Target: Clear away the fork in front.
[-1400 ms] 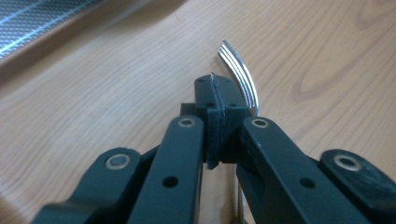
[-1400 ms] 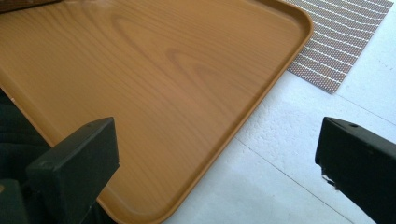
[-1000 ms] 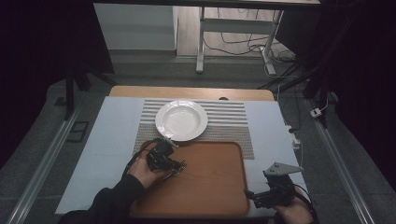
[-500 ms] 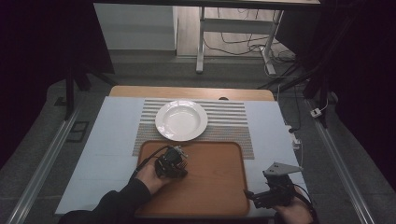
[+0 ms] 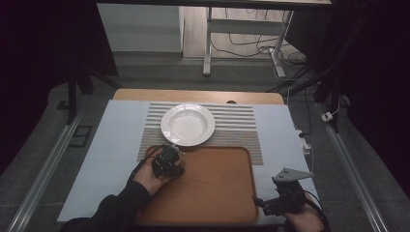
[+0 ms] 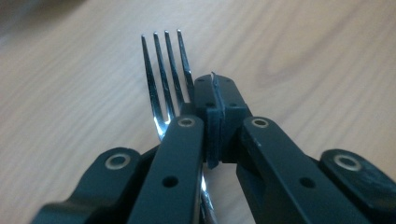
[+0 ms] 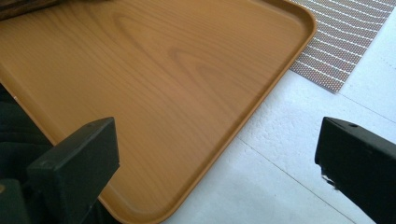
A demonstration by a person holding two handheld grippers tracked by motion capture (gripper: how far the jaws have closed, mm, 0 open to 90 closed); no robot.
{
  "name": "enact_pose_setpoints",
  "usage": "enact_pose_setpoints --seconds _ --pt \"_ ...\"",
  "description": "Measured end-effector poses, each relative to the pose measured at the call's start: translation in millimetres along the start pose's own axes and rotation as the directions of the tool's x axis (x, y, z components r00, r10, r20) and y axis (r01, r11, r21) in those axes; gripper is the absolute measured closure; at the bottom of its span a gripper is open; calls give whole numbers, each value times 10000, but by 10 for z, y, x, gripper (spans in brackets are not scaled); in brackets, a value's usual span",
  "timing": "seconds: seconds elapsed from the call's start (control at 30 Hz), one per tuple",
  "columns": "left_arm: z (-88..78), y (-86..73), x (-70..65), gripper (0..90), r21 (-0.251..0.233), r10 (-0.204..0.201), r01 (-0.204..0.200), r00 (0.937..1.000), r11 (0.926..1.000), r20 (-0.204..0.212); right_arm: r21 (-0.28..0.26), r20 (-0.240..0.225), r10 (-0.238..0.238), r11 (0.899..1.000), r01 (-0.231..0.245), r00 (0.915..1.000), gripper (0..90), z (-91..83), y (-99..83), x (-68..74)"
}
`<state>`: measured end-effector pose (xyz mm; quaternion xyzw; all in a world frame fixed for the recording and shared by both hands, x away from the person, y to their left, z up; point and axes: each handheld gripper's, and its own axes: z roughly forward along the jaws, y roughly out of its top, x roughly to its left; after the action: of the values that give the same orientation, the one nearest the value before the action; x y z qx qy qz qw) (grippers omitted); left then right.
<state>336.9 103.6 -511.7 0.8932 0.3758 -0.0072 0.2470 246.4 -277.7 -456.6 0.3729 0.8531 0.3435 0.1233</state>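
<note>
My left gripper (image 5: 168,162) hovers over the far left corner of the wooden tray (image 5: 212,193), just in front of the white plate (image 5: 187,124). In the left gripper view its jaws (image 6: 215,116) are shut, and a metal fork (image 6: 164,70) is caught at them, tines pointing away over the tray's wood and the handle running back between the two arms. My right gripper (image 5: 270,205) rests at the tray's near right corner. Its jaws (image 7: 215,163) stand wide open with nothing between them, above the tray rim (image 7: 261,107).
The plate sits on a striped placemat (image 5: 241,125) that lies on a pale table cover (image 5: 116,140). Beyond the table's far edge a desk frame (image 5: 208,43) and cables lie on the floor. Metal rails run along both sides of the table.
The left gripper slid a little right and nearer over the tray, then back toward the tray's far left corner by the plate. The right gripper stayed put.
</note>
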Motion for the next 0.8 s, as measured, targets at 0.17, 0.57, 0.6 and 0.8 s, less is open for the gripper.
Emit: enact_pose_setpoints --seconds 0.17,0.57,0.6,0.8 --pt "-55 -48 149 887 6 -474 474 9988 9989 -109 9 2 4 10000 -4 10000 0 0 0 0" --pt "-191 -181 439 867 58 -1473 1479 9873 9890 -588 39 18 19 10000 -19 10000 1 3 0 0" --pt "-200 -194 462 865 35 -1535 1540 9862 9881 -618 41 17 23 10000 -23 10000 1 3 0 0" --pt "-250 -260 576 853 -49 -1984 1985 9778 9801 -679 50 20 31 10000 -31 10000 2 4 0 0"
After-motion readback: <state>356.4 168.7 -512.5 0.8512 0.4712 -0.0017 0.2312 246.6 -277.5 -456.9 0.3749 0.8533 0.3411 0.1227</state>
